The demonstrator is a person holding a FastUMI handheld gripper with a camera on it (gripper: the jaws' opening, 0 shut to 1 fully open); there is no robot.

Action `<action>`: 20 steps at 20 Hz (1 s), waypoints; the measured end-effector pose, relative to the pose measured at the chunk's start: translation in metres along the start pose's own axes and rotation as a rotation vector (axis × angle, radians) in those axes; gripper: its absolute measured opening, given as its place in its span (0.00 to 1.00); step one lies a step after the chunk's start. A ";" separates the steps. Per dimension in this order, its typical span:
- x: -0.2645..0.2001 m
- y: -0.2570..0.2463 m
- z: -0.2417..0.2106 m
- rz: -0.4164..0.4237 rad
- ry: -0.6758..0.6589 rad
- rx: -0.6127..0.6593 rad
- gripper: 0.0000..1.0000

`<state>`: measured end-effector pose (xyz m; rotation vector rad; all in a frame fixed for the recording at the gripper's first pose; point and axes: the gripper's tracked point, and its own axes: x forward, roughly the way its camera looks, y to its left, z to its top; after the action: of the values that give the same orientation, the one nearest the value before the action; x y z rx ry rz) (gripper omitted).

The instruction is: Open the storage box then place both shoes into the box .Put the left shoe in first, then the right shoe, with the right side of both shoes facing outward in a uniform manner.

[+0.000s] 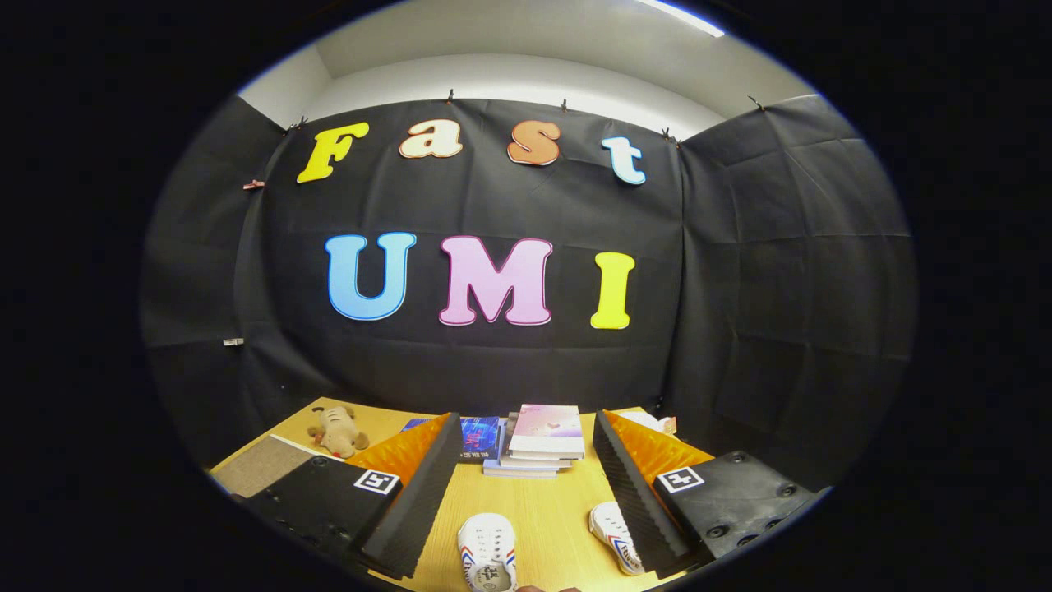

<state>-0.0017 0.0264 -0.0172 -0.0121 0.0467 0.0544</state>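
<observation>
Two white shoes with red and blue side stripes lie on the wooden table. One shoe (487, 552) rests between my fingers, toe pointing away from me. The other shoe (615, 536) lies close against the inner face of my right finger (637, 493), partly hidden by it. My gripper (526, 493) is open, held above the table, with its left finger (415, 501) wide apart from the right one and nothing gripped. No storage box appears ahead of me.
A stack of books (538, 448) sits beyond the fingers at the table's back edge, with a blue book (479, 436) beside it. A small plush toy (337, 432) and a grey mat (263, 464) lie to the left. Black cloth walls close the booth.
</observation>
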 end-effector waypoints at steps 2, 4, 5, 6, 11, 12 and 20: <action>0.003 0.007 -0.005 0.005 0.020 -0.002 0.97; 0.006 0.016 -0.013 0.015 0.048 0.003 0.97; 0.007 0.021 -0.017 0.025 0.063 0.009 0.98; 0.009 0.028 -0.022 0.040 0.084 0.019 0.98; 0.011 0.065 -0.057 0.180 0.225 0.069 0.97; 0.012 0.076 -0.062 0.231 0.249 0.081 0.98; -0.051 0.169 -0.151 0.777 0.706 0.319 0.99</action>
<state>-0.0692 0.1904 -0.1670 0.3092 0.7657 0.8185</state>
